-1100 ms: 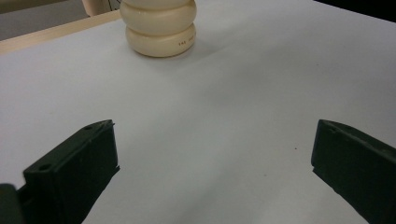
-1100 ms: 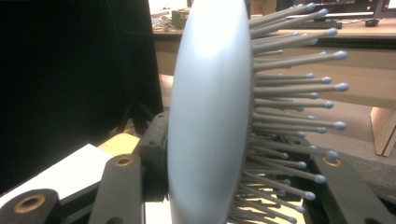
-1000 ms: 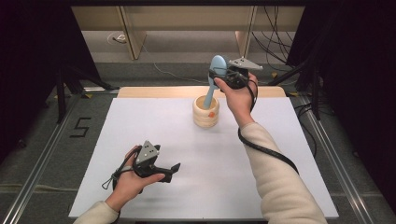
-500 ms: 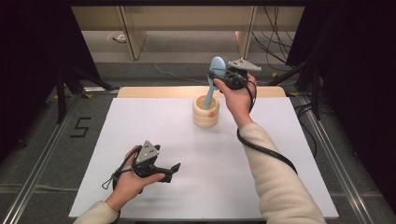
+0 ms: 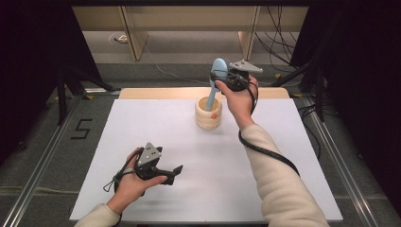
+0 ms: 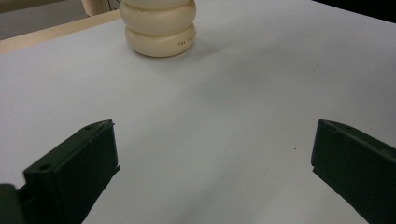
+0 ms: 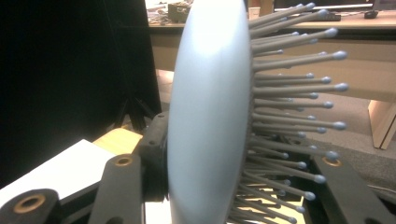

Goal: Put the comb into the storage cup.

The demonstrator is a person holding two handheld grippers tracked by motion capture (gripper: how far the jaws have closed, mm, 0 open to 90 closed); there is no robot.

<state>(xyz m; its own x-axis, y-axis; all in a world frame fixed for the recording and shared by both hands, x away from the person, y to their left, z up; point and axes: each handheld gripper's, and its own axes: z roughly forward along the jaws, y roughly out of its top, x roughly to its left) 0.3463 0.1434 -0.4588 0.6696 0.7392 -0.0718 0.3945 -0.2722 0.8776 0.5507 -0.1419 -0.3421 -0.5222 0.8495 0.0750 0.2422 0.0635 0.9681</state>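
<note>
A light blue hairbrush (image 5: 216, 78) stands with its handle down inside a cream ribbed wooden holder (image 5: 208, 113) near the table's far edge. My right gripper (image 5: 223, 78) is shut on the brush's head. The right gripper view shows the brush head (image 7: 208, 116) edge-on between the black jaws, bristles pointing right. My left gripper (image 5: 176, 171) rests low over the near left part of the white tabletop (image 5: 189, 156), jaws wide apart and empty. The left gripper view shows the holder (image 6: 159, 28) well ahead of those jaws.
A wooden strip (image 5: 156, 93) runs along the table's far edge. Shelving and cables (image 5: 279, 28) lie beyond it. Metal rails (image 5: 42, 161) and dark stands flank the table on both sides, with a "5" marked on the floor (image 5: 81, 128) at left.
</note>
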